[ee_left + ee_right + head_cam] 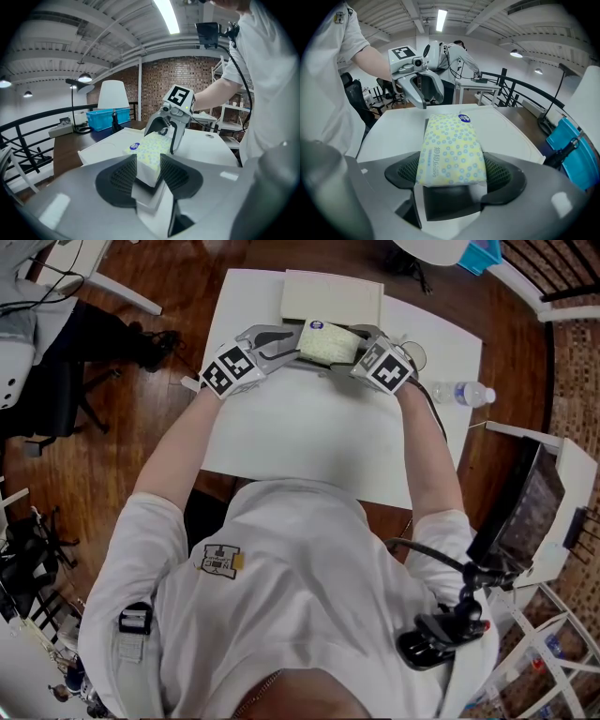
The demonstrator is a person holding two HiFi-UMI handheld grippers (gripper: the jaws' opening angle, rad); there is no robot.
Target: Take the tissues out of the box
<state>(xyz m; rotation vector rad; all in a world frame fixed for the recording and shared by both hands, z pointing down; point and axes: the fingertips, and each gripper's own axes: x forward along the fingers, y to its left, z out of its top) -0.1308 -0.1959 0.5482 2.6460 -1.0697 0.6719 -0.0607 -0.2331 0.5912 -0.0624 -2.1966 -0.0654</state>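
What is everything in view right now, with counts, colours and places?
tissue pack: one, yellow with blue dots, between both grippers, over the table's far half
box: one, cream, at the table's far edge
table: one, white, in front of the person
water bottle: one, clear, by the table's right edge
bin: one, blue, on a brown desk beyond
office chair: one, black, left of the table
left gripper: one, grey, shut on one end of the pack
right gripper: one, grey, jaws against the other end
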